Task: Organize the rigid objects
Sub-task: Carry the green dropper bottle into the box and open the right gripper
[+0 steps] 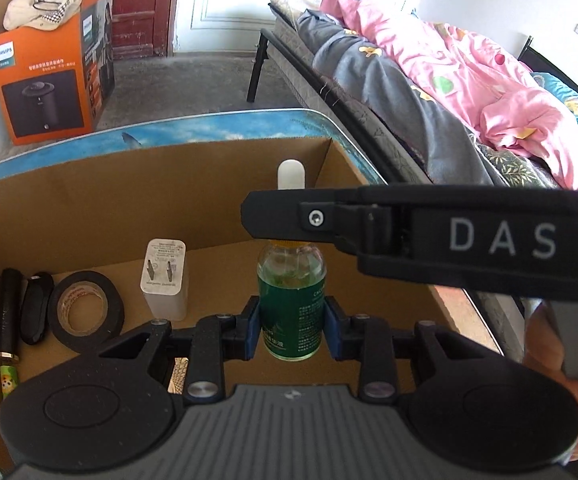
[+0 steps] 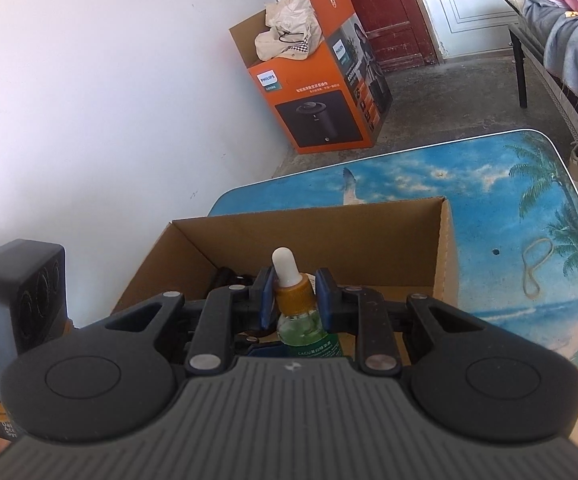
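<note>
Left gripper (image 1: 292, 325): low centre, blue pads clamped on green dropper bottle (image 1: 291, 300) body.
Right gripper (image 2: 293, 300): centre, squeezing its amber neck.
Writing: "PHILIPS" on orange box (image 1: 45, 92), upper left.

Green dropper bottle (image 1: 291, 304) (amber collar, white bulb), brown cardboard box (image 1: 89, 196), black tape roll (image 1: 85, 312).

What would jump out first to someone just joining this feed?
The green dropper bottle stands upright in the cardboard box, held by both grippers at once: the left gripper around its body, the right gripper at its amber collar under the white bulb. Left of it in the box sit a white charger and a roll of black tape.
</note>
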`<state>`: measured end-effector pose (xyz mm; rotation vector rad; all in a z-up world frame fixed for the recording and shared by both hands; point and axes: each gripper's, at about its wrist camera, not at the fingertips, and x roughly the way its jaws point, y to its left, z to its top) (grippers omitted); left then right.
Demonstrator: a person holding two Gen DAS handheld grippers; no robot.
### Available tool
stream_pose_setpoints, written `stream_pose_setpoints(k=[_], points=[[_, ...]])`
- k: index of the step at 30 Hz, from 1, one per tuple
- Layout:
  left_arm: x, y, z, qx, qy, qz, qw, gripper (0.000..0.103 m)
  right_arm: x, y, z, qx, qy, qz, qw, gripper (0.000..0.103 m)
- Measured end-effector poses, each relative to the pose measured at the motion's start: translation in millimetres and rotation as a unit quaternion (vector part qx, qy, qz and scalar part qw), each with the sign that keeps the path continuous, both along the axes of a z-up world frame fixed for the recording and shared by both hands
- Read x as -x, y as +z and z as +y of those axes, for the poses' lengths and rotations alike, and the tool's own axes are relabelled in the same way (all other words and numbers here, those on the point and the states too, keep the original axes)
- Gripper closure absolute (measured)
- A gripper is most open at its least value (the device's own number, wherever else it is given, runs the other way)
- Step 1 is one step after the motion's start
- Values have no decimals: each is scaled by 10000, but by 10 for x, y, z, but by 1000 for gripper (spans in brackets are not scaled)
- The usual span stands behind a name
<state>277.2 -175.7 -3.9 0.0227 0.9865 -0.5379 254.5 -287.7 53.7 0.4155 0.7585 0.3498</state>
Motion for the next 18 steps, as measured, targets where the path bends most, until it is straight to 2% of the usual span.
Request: stream_pose_setpoints(k=[6, 13, 18], points=[[-130, -73, -10, 147, 29, 209, 9997, 71, -152, -172, -60, 306, -72, 118, 9994, 82], [-138, -89, -2, 230, -16, 308, 9993, 70, -173, -183, 88, 1056, 39, -100, 9943, 82], [-134, -64, -14, 255, -16, 286, 9993, 70, -187, -159, 142, 1274, 73, -113, 9918, 80]])
